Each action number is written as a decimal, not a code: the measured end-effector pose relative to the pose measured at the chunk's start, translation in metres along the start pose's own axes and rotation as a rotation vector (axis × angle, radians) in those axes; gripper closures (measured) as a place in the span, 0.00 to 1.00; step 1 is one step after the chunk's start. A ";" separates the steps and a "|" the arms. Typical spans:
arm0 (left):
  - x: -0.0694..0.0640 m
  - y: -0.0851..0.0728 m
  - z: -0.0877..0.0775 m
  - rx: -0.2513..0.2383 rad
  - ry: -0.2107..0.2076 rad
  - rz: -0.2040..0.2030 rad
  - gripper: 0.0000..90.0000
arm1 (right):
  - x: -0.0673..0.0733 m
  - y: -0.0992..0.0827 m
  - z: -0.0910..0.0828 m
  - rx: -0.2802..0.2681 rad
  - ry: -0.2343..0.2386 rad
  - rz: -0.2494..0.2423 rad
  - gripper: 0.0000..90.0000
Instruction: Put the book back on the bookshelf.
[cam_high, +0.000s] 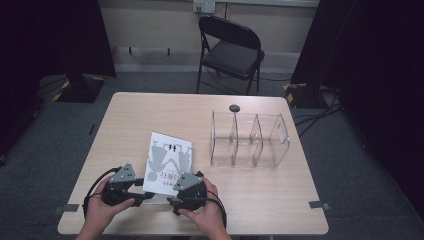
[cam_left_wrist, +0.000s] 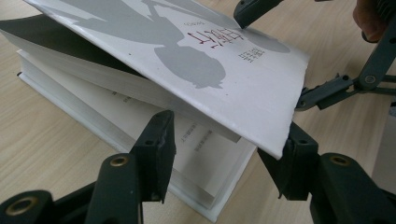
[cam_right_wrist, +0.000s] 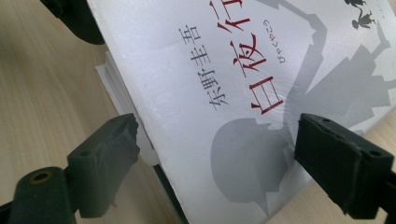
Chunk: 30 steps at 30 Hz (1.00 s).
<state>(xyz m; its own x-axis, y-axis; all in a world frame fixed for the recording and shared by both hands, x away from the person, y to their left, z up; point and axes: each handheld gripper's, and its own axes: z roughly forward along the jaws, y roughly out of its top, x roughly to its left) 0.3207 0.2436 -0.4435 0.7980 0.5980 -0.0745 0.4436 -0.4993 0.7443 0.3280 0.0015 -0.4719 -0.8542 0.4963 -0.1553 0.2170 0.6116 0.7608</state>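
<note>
Now left gripper (cam_high: 131, 192) jaws hold book (cam_high: 169, 161) cover lifted (pages fanned); right gripper (cam_high: 184, 196) jaws apart, straddling corner

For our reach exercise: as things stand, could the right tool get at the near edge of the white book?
Probably yes. The right tool sits at the book, its jaws apart on either side of the raised cover, with nothing between. The left tool works the same edge from the other side.

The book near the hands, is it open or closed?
Partly open. In the left gripper view the book's front cover is lifted off the page block, with a dark gap under it.
</note>
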 end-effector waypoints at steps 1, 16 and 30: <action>0.000 0.000 0.000 0.004 0.002 0.007 0.52 | 0.001 0.000 0.001 0.000 -0.004 0.007 0.12; 0.000 0.002 0.000 0.005 0.001 0.012 0.52 | 0.012 0.005 0.011 -0.016 -0.121 0.033 0.11; 0.000 0.004 0.000 0.014 0.006 0.021 0.51 | 0.018 0.009 0.021 -0.005 -0.195 0.008 0.09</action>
<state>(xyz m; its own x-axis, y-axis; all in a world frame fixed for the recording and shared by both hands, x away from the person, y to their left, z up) 0.3220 0.2414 -0.4404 0.8046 0.5913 -0.0549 0.4325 -0.5202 0.7364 0.3247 0.0286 -0.4805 -0.7444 0.6114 -0.2684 0.2204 0.6044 0.7656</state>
